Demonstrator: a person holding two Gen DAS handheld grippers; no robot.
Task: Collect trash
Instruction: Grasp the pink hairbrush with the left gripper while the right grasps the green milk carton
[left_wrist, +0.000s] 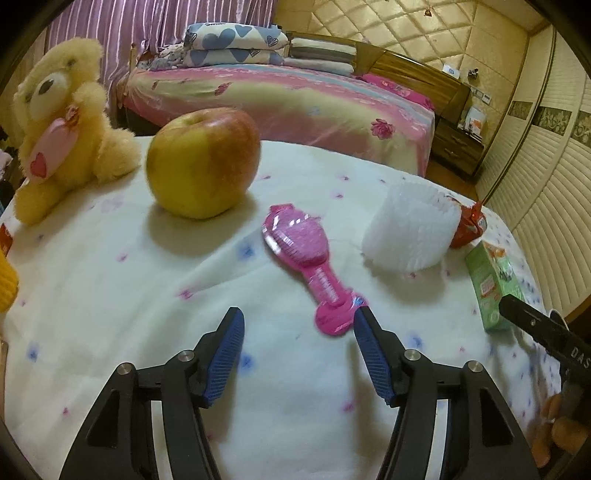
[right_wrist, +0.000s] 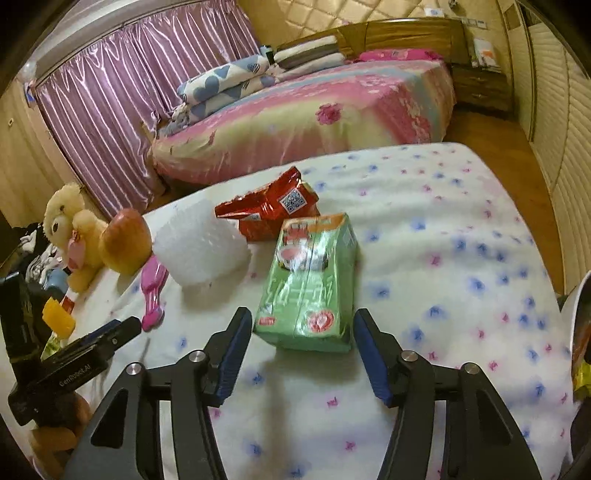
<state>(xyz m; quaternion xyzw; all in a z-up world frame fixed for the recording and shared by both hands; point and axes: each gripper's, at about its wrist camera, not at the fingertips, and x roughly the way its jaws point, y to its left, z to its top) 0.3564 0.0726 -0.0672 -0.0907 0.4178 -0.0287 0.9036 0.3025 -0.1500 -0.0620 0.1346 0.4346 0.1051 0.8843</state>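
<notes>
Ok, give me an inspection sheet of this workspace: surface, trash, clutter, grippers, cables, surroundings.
Surface: cloth, white with small pink and blue flowers, lightly wrinkled.
Job's things: green carton lying flat; red wrapper just behind it; white foam sleeve beside the wrapper; pink packet lying flat.
Clutter: apple and teddy at the far left edge.
Grippers: left gripper open, its right pad at the pink packet's near end; right gripper open, pads either side of the carton's near end, not clearly pressing.
Cables: nothing seen.
Surroundings: bed with folded bedding, purple curtain, slatted wardrobe doors.
</notes>
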